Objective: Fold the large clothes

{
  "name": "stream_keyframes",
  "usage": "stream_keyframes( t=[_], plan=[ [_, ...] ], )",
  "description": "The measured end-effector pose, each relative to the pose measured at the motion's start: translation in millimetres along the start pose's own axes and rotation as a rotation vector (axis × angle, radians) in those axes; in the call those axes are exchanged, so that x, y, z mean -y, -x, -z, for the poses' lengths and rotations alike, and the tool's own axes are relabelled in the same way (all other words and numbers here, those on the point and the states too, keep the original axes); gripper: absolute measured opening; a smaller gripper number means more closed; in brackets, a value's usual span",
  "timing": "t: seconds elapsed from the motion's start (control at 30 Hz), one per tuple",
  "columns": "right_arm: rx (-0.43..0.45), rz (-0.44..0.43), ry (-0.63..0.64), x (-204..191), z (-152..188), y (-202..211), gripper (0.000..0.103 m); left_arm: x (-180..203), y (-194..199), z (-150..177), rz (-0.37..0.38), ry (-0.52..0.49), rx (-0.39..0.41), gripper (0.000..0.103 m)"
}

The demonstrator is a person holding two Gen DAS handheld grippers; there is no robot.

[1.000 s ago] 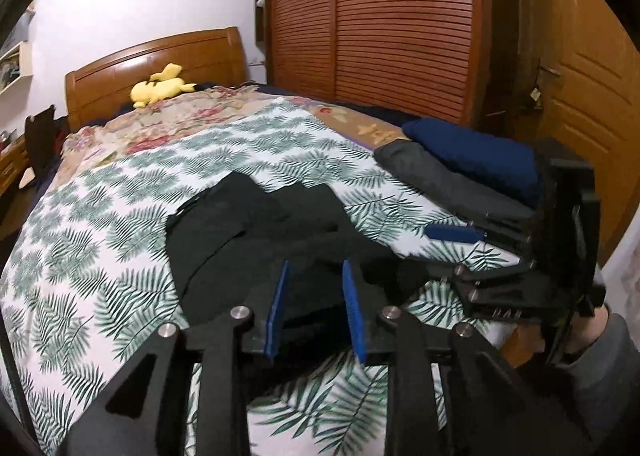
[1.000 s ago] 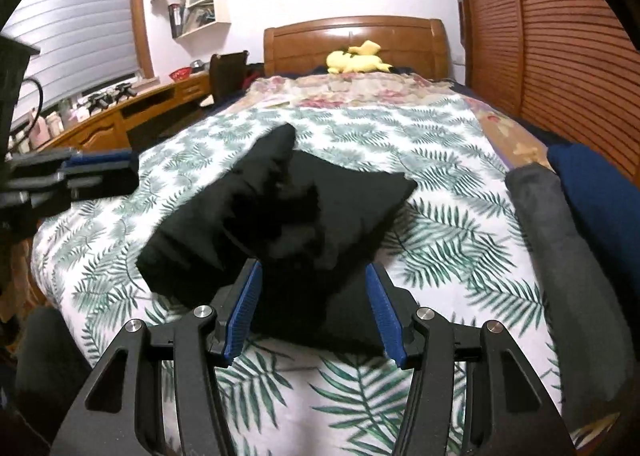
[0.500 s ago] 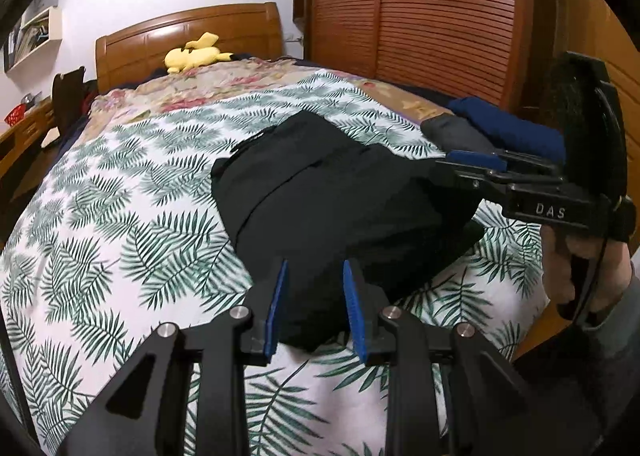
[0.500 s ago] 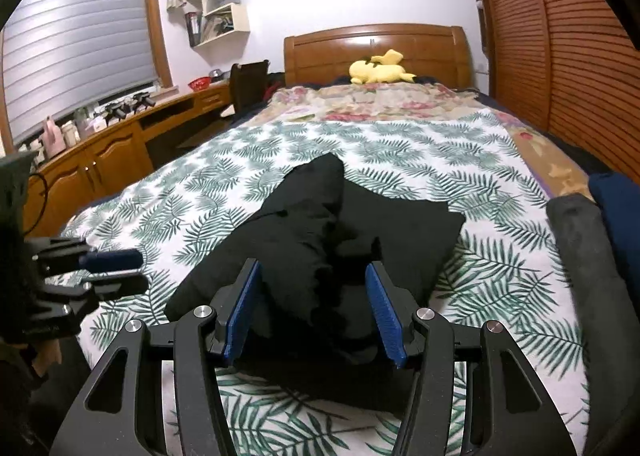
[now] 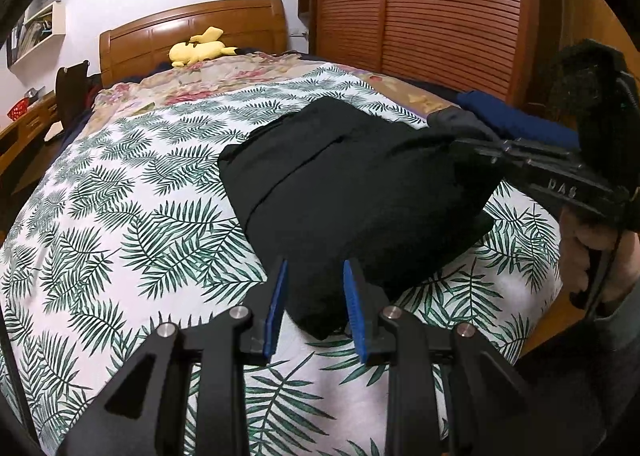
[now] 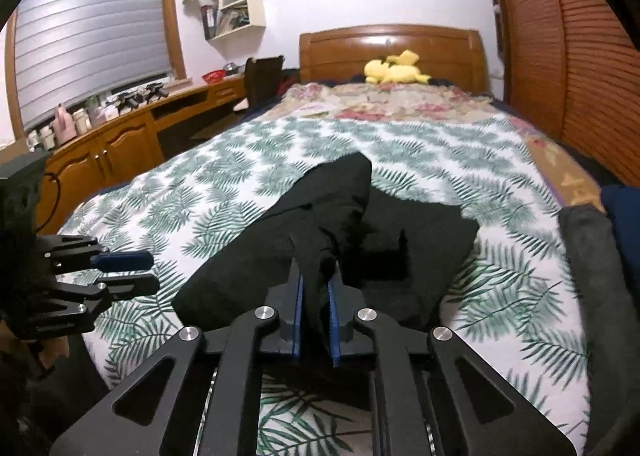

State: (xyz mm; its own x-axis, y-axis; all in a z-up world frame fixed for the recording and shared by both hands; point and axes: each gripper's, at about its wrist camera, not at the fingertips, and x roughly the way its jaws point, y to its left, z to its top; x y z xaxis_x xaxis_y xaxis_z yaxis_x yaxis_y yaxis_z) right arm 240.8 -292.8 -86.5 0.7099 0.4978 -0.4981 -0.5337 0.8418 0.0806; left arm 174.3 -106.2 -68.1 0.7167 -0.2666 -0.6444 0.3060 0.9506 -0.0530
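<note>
A black garment (image 5: 360,192) lies bunched on the palm-leaf bedspread (image 5: 120,216) near the foot of the bed. My right gripper (image 6: 316,308) is shut on a raised fold of the black garment (image 6: 420,248); its blue pads press the cloth from both sides. In the left wrist view the right gripper (image 5: 460,146) reaches in from the right onto the garment's far side. My left gripper (image 5: 315,310) stands narrowly open at the garment's near corner, which shows between the fingers without the pads pressing it. The right wrist view has the left gripper (image 6: 154,270) just left of the cloth.
Folded grey clothes (image 6: 592,256) and folded blue clothes (image 5: 516,122) lie along the bed's right side. A yellow plush toy (image 6: 394,72) rests by the headboard. Slatted wardrobe doors (image 5: 440,16) stand on the right, a wooden desk (image 6: 120,144) on the left. A person's hand (image 5: 600,256) holds the right gripper.
The right gripper's jaws have gone from wide apart to shut on the garment's fold. The left gripper came down nearer the garment's near corner, then held still.
</note>
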Motion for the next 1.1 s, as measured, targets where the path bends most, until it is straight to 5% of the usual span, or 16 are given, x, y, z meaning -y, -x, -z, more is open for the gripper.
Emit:
stream_keyframes(
  t=[0.17,0.33,0.57,0.93,1.03,1.1],
  plan=[
    [0.059,0.087,-0.022,18,1,25,0.005,4,-3,-2,0.008,-0.004,0.004,0.026],
    [-0.008,0.22,-0.027,48,17,25,0.005,7,-5,-3,0.01,-0.009,0.01,0.027],
    [-0.134,0.235,-0.047,63,43,2,0.007,10,-5,-5,0.008,-0.01,0.014,0.027],
    [-0.097,0.215,-0.097,66,42,11,0.013,12,-8,-7,-0.004,-0.028,0.014,0.027],
    [-0.082,0.22,-0.107,68,44,16,0.018,11,-12,-8,-0.006,-0.027,0.01,0.027],
    [-0.08,0.229,-0.117,70,46,18,0.032,9,-16,-8,-0.008,-0.026,0.008,0.027]
  ],
)
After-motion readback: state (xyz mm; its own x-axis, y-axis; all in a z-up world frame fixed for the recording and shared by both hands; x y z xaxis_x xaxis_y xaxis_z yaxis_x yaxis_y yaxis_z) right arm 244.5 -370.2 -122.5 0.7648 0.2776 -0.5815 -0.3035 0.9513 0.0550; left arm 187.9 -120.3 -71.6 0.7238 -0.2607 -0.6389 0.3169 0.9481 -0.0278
